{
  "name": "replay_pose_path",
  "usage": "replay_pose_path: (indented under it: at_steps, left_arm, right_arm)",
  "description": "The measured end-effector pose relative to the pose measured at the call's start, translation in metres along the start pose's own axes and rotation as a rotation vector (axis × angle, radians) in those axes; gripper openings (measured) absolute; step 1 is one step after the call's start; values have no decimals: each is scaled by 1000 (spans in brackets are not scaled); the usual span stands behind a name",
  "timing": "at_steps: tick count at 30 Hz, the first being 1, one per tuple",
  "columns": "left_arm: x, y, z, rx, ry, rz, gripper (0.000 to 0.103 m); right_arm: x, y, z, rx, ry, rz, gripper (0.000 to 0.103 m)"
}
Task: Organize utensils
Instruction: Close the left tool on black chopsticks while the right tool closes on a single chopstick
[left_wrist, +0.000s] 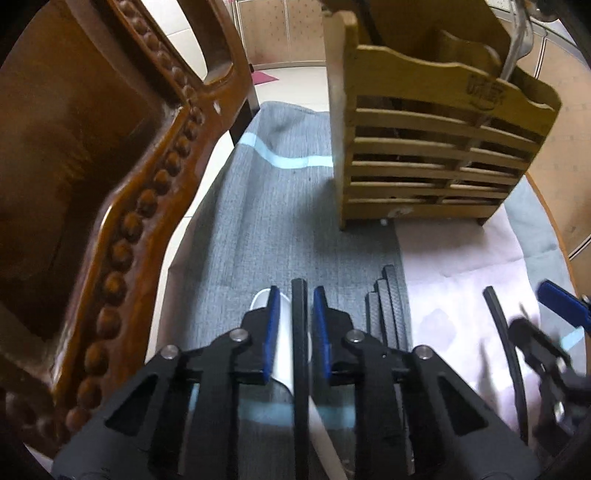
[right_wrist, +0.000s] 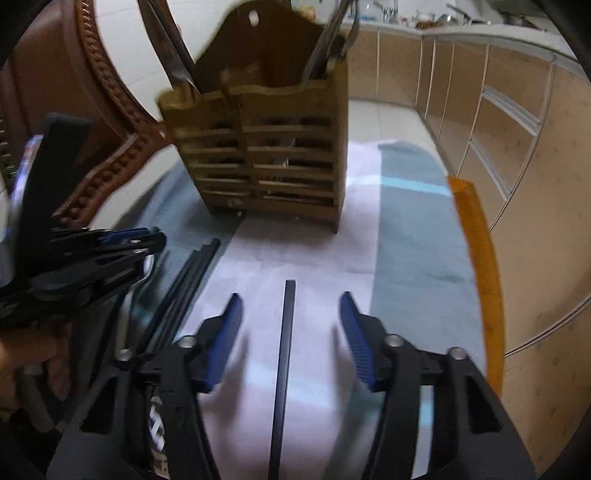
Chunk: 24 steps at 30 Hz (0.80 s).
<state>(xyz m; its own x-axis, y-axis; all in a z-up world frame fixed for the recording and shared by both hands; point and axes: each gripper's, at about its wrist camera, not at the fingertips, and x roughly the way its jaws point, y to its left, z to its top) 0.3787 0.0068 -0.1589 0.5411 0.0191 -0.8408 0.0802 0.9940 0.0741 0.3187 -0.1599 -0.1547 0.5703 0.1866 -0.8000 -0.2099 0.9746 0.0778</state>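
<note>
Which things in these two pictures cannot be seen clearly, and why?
- Left wrist view: the lower part of the white spoon, covered by the left gripper and the black chopstick between its jaws.
- Left wrist view: the right gripper, blurred and cut by the edge.
- Right wrist view: the inside of the wooden holder, behind its slats.
- Right wrist view: the items on the far counter, too small.

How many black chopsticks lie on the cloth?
5: a chopstick between the left gripper's jaws, another between the right gripper's, roughly three in a bundle; others may be hidden.
</note>
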Motion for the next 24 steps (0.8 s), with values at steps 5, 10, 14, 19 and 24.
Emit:
replay_pose_path:
  at_steps: [5,10,14,19,24]
  left_arm:
    - [4,2,2,-4,14,-13,7]
    - [-6,4,6,0,-14,-30,7]
    - [-32,8,10,-10,-67,-58,7]
    - [-66,14,8,-14,-133,-83,6]
    - [-104,24,-2,-29,-190,-109,6]
  right_arm:
    - [29,-2,13,-11,76,-7,37]
    - [29,-5,13,-25,97,7,8]
    - [9,-6,13,-26,42,21,7]
    - [-31,-11,17,4,-56,58,7]
    - [-67,-20,20,43,-137,101,7]
